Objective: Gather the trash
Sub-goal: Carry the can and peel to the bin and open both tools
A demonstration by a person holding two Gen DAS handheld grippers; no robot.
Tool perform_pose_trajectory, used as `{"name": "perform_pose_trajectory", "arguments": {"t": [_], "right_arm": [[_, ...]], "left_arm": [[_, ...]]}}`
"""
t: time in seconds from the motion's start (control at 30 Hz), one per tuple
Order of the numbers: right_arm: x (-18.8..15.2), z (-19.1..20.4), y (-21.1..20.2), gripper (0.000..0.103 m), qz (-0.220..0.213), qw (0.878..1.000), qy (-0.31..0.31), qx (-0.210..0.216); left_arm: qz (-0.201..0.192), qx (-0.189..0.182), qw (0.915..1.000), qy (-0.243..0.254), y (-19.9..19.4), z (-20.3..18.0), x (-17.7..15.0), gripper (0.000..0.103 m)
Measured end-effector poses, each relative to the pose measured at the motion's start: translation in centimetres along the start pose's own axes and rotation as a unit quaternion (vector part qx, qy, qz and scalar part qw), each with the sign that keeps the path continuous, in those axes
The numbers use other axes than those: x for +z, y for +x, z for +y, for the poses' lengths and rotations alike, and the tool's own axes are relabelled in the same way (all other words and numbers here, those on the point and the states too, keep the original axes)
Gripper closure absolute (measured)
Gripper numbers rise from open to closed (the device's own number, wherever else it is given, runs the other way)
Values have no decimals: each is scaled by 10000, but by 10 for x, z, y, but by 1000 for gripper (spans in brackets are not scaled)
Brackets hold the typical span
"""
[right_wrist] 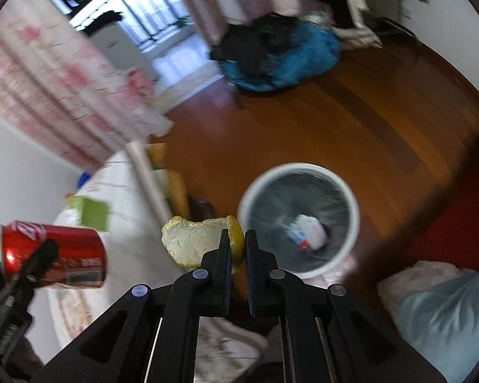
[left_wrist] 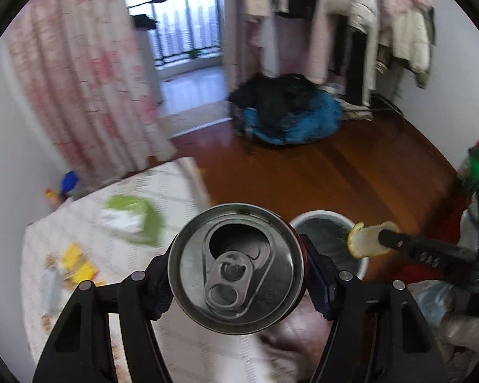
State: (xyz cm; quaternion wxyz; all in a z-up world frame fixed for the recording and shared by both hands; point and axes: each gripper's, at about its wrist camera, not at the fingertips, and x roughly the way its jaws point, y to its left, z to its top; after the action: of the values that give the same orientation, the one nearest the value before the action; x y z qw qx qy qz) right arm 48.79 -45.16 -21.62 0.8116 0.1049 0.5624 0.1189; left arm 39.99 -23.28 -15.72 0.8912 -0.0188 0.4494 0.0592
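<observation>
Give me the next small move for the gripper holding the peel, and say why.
Probably carry the right gripper a little forward over the white bin, then open. The citrus peel is pinched between its fingers, still short of the bin's rim.

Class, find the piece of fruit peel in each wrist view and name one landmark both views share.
Left wrist view: the fruit peel is at lower right, pinched at the tip of the right gripper, over the bin's rim.
Right wrist view: the peel is at lower centre, between the jaws, left of the bin.
Shared landmark: the white trash bin.
</observation>
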Motion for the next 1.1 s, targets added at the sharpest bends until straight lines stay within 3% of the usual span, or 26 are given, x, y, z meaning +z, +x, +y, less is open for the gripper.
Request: {"name": "perform_pose_trajectory", "arguments": {"t": [0.17,0.43,0.67,0.97,1.0,1.07,1.1], "right_arm": [[5,-68,53,95,389,9978,408,-351],[5,-150,144,95,907,9892,932,-671],[6,-176,196,95,1121,9847,1020,-856],[1,-173,222,94,1227,9843,799,-989],[0,-172,222,92,1244,9839,762,-1031],[0,-169,222,72,1255,9832,756,-1085],[-1,-167,220,43,1254,9828,731,-1138]], "left_arm": [[425,-349,9983,213,68,-43,13,38],[1109,-537,9914,440,170,-88,8,38],[1571,-700,9836,547,221,-110,-2,37],[1813,-575,9802,559,242,-111,-13,35],[1821,-564,9800,566,243,-111,-14,32],[1806,-478,9804,633,241,-111,-15,16],[1793,-448,9806,655,239,-109,-15,7]]}}
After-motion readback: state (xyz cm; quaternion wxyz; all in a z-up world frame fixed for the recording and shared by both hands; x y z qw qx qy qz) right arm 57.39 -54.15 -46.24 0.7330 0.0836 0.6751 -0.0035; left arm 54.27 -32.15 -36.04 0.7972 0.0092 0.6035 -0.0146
